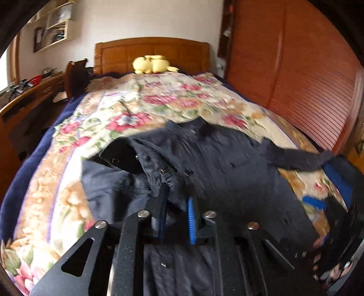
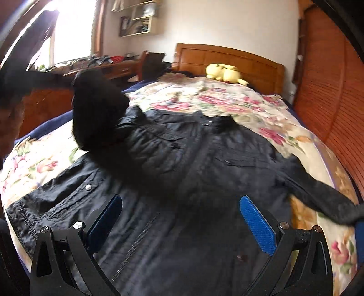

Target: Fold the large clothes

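A dark navy jacket [image 2: 204, 159] lies front up on the floral bedspread [image 2: 227, 100], its collar toward the headboard. In the left wrist view my left gripper [image 1: 177, 193] has its fingers close together, shut on the gathered cuff [image 1: 168, 179] of one sleeve, which is lifted over the jacket body [image 1: 227, 173]. That raised sleeve shows as a blurred black bulk [image 2: 95, 109] in the right wrist view. My right gripper [image 2: 181, 198] stands wide open above the jacket's lower front, with nothing between its blue pads. It also shows at the right edge [image 1: 325, 193], beside the other sleeve [image 1: 302, 159].
A yellow plush toy [image 1: 152, 65] rests against the wooden headboard [image 1: 182, 52]. A reddish wooden wardrobe [image 1: 295, 68] runs along the bed's right side. A cluttered desk [image 1: 29, 91] and a chair stand on the left. Wall shelves [image 2: 138, 18] hang beside a bright window.
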A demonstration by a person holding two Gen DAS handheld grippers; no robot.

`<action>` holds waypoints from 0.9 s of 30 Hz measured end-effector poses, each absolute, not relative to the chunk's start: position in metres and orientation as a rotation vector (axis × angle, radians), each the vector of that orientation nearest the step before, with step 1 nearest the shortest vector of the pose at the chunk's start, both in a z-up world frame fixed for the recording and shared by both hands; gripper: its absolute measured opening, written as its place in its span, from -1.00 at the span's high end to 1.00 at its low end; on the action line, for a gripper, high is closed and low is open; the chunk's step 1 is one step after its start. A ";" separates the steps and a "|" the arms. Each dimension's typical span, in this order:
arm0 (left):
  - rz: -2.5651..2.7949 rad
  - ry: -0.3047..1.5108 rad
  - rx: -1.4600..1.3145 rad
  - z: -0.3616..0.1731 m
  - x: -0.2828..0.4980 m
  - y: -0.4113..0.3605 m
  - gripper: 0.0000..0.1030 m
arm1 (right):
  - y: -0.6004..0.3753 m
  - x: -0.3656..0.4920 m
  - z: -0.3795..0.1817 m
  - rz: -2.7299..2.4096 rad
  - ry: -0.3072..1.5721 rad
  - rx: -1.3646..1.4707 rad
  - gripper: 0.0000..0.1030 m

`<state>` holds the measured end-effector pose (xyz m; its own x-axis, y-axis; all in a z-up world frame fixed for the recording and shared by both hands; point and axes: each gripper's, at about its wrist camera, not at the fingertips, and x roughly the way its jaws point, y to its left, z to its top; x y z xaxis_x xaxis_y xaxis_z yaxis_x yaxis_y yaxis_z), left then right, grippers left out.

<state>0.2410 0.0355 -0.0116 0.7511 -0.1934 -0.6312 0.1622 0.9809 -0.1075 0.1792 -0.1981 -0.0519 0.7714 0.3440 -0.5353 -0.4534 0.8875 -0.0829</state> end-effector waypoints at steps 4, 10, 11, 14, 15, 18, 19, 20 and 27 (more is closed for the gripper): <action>-0.243 0.700 -0.092 -0.027 0.218 0.030 0.34 | -0.200 0.174 -0.051 0.449 0.535 -0.187 -1.00; -0.228 0.704 -0.099 -0.052 0.182 0.045 -0.07 | -0.201 0.182 -0.060 0.475 0.581 -0.139 -1.00; -0.223 0.699 -0.100 -0.055 0.175 0.050 -0.20 | -0.203 0.190 -0.059 0.481 0.586 -0.131 -1.00; -0.187 0.684 -0.087 -0.063 0.160 0.066 -0.39 | -0.195 0.203 -0.061 0.498 0.604 -0.116 -1.00; -0.174 0.678 -0.080 -0.065 0.154 0.072 -0.42 | -0.191 0.206 -0.063 0.503 0.609 -0.115 -0.99; -0.155 0.660 -0.075 -0.067 0.146 0.085 -0.45 | -0.177 0.219 -0.070 0.528 0.622 -0.117 -0.97; -0.144 0.654 -0.073 -0.068 0.143 0.090 -0.45 | -0.173 0.223 -0.072 0.533 0.626 -0.120 -0.96; -0.139 0.652 -0.072 -0.069 0.141 0.093 -0.45 | -0.166 0.224 -0.075 0.543 0.630 -0.128 -0.94; -0.092 0.680 -0.044 -0.081 0.131 0.117 -0.45 | -0.126 0.237 -0.084 0.639 0.648 -0.175 -0.63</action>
<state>0.1311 0.1172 -0.0809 0.7737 -0.0998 -0.6256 0.0707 0.9949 -0.0713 0.2371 -0.1261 -0.0836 0.6145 0.4989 -0.6111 -0.6044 0.7956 0.0417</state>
